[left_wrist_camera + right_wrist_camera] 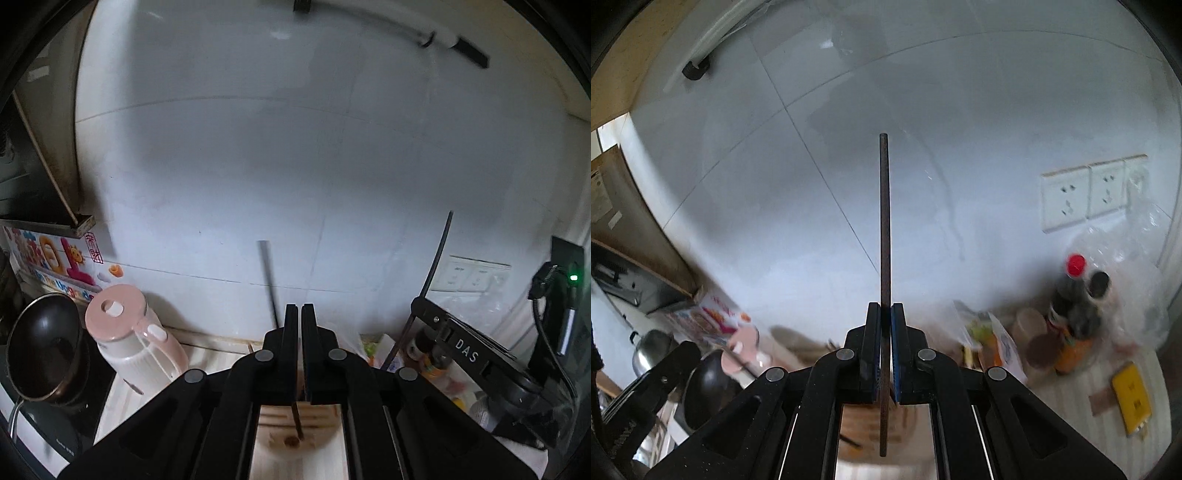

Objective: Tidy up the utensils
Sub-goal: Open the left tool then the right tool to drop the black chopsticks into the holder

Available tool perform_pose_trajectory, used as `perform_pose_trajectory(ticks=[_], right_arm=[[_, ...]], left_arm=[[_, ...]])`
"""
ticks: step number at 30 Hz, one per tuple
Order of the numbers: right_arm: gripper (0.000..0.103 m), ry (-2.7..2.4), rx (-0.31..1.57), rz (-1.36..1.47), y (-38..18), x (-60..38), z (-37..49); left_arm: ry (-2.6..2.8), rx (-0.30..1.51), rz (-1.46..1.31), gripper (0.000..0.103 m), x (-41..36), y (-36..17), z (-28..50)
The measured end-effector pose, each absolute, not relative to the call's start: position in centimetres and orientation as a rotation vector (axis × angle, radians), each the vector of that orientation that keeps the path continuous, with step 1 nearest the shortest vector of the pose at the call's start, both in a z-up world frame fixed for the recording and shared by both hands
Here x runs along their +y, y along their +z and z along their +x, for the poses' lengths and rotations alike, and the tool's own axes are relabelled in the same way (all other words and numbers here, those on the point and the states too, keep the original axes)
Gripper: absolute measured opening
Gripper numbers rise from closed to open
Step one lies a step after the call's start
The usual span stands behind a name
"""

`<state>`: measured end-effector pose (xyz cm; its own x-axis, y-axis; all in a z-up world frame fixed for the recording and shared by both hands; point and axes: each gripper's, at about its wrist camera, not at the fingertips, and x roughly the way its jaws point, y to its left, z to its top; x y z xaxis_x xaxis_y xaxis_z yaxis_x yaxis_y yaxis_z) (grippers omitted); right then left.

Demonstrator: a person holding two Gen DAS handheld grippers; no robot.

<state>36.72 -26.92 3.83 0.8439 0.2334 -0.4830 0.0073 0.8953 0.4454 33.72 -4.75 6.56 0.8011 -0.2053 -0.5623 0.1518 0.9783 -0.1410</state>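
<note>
Each of my claws, left (299,310) and right (885,308), clenches one thin dark chopstick (884,221) upright, clear of the clutter, ready for sorting.

Open air before tiled wall (775,184)

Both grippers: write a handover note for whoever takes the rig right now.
Left gripper: shut on a dark chopstick, most of it sticking up past the tips.
Right gripper: shut on a second chopstick, upright, gripped near the middle.
Both are held in the air before the white tiled wall, above a round wooden holder on the counter.
Done: one chopstick in each gripper.
Left: put both away; the destination is not clear from these views.
</note>
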Motion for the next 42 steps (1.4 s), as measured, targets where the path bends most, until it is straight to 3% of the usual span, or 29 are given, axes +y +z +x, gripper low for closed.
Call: perform_pose_trajectory(ticks=[10,18,19,20,21,22,23,28,35,42], right_arm=[[0.005,0.15,0.539,0.406,-0.2,-22.6,42.4],[0.006,0.169,0.589,0.326,-2.9,-21.0,42.9],[0.007,0.17,0.606,0.317,-3.0,-21.1,42.8],[0.015,0.176,0.619,0.317,-3.0,-21.3,42.4],[0.024,0.173,0.624,0.316,-2.9,-21.7,41.9],[0.046,0.167,0.628,0.318,-2.6,-22.3,41.3],[0.055,0.169,0.626,0.324,-2.4,-22.5,40.9],[0.058,0.101,0.663,0.267,-2.1,-23.1,37.4],[0.096,-0.027,0.746,0.167,-4.4,-22.3,32.6],[0.1,-0.135,0.736,0.163,-4.1,-22.2,27.5]], left_arm=[[-0.133,0.75,-0.13,0.0,-2.1,1.0,38.4],[0.038,0.805,-0.084,0.012,0.6,-0.4,36.9],[0.052,0.809,-0.084,0.034,0.9,-0.6,36.7],[0.068,0.811,-0.083,0.077,1.2,-0.7,36.4],[0.081,0.812,-0.088,0.095,1.5,-0.7,35.9],[0.081,0.802,-0.097,0.103,1.7,-0.7,35.3],[0.082,0.789,-0.099,0.103,1.9,-0.6,34.8],[0.098,0.798,-0.034,0.103,1.5,-1.4,33.1],[0.053,0.829,0.019,0.103,1.0,-2.8,30.3],[0.015,0.815,0.063,0.103,1.4,-2.4,26.6]])
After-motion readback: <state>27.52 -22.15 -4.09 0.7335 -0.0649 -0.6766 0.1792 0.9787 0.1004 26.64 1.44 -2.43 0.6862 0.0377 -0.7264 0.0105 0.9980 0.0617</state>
